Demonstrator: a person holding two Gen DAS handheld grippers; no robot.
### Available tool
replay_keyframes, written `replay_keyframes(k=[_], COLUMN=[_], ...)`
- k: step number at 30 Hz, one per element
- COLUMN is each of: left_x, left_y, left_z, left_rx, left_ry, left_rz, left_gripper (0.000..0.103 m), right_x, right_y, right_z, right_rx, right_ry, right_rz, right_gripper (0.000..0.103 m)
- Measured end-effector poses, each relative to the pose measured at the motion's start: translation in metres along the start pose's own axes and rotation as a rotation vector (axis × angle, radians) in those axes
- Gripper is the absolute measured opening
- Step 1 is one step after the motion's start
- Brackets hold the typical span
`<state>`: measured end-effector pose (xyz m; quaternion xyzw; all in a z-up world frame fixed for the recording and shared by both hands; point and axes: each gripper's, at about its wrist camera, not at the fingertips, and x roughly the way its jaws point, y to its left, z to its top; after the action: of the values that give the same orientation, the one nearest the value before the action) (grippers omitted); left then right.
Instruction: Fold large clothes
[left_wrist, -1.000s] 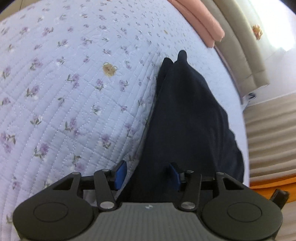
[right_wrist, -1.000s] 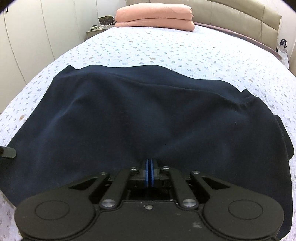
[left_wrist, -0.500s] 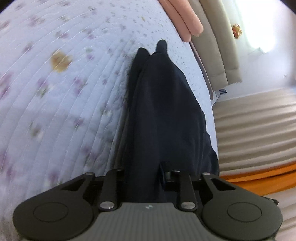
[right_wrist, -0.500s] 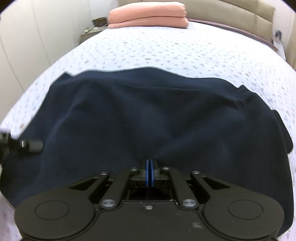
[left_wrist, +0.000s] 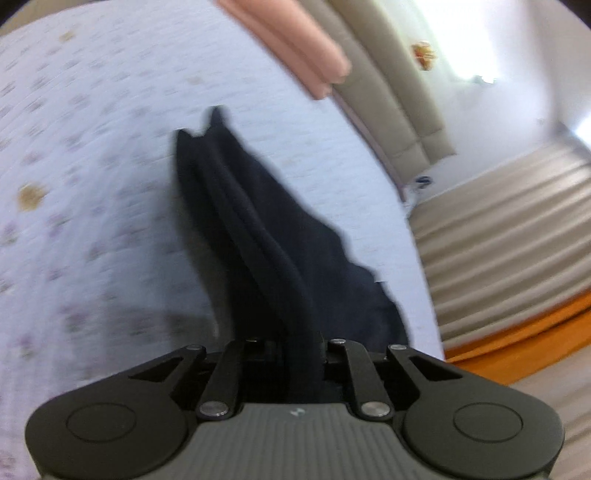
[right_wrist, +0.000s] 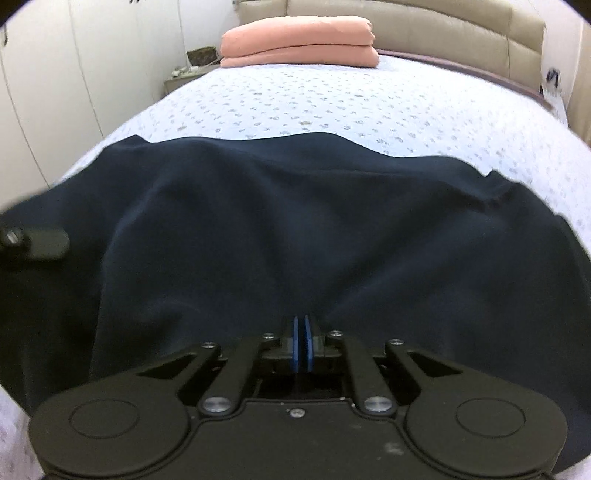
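- We see the left gripper (left_wrist: 301, 347) with its jaws drawn in on a bunched fold of the navy garment (left_wrist: 258, 229); these jaws have just been closing, and the dark cloth fills the gap between them and hides the pads.
- In the left wrist view the gripped fold rises off the bedspread (left_wrist: 92, 166) as a ridge that runs from the jaws away to a pointed far corner.
- We see the right gripper (right_wrist: 301, 343) nearly closed: the two blue pads (right_wrist: 294, 343) stand almost together, with only a thin slit between them. These jaws have just been opening slightly.
- The near edge of the garment lies at the tips of the right pads. We cannot tell whether any cloth remains pinched in the slit.
- In the right wrist view the navy garment (right_wrist: 295, 229) is spread wide across the near part of the bed, with shallow creases running toward the right gripper.
- A dark, blurred part of the left gripper (right_wrist: 37, 240) shows at the left edge of the right wrist view, over the garment's left side.
- No containers are visible.
- A folded pink blanket (right_wrist: 299, 42) lies at the head of the bed, against the beige padded headboard (right_wrist: 443, 33), well apart from the garment.
- A nightstand (right_wrist: 184, 74) with small items stands beside the bed, next to white wardrobe doors (right_wrist: 55, 74).
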<state>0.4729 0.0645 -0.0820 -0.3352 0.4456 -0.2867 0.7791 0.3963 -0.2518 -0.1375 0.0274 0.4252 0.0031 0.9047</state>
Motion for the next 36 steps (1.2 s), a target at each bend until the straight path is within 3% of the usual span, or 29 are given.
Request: replay_keyframes(k=[3,7,9,13,17,21,25,27,29,33,36], left_x=[0.009,0.032,0.048,0.096,0.155,0.219,0.256,0.256,0.253,0.237,0.232], left_y=[-0.043,-0.104,-0.134,-0.190,-0.228,-0.234,-0.237,-0.243,-0.242,-0.235,-0.239], left_z=[0.003,-0.006,-0.011,-0.025,-0.051,-0.087,-0.111,-0.110,-0.109,-0.100,-0.100], left_rx=[0.052,0.094,0.094,0.120,0.216,0.267,0.297,0.312,0.278,0.220,0.241], left_ry=[-0.008,-0.020,-0.030,-0.011,0.066,0.147,0.150,0.134,0.124,0.101,0.099], left_rz=[-0.051,-0.137,-0.188,-0.259,-0.153,-0.025,0.076,0.081,0.068,0.038,0.040], left_gripper=[0.013,0.013,0.013,0.013,0.014,0.015,0.018,0.018,0.018,0.018,0.018], right_x=[-0.001,-0.014,-0.029,-0.052,-0.068,-0.070,-0.065,-0.062,-0.059,-0.035,-0.014], right_y=[-0.025,-0.087,-0.119,-0.178,-0.225,-0.273,-0.299,-0.310,-0.320,-0.325,-0.325], right_z=[0.005,0.015,0.016,0.015,0.010,0.006,0.005,0.012,0.022,0.049,0.058], right_rx=[0.098,0.313,0.373,0.421,0.461,0.499,0.544,0.597,0.655,0.737,0.774], right_ry=[0.022,0.060,0.046,0.042,0.028,0.021,0.023,0.013,0.007,0.045,0.093], right_rz=[0.109,0.298,0.304,0.262,0.204,0.158,0.153,0.209,0.289,0.476,0.537], right_gripper=[0.008,0.010,0.018,0.019,0.020,0.020,0.020,0.030,0.068,0.088,0.095])
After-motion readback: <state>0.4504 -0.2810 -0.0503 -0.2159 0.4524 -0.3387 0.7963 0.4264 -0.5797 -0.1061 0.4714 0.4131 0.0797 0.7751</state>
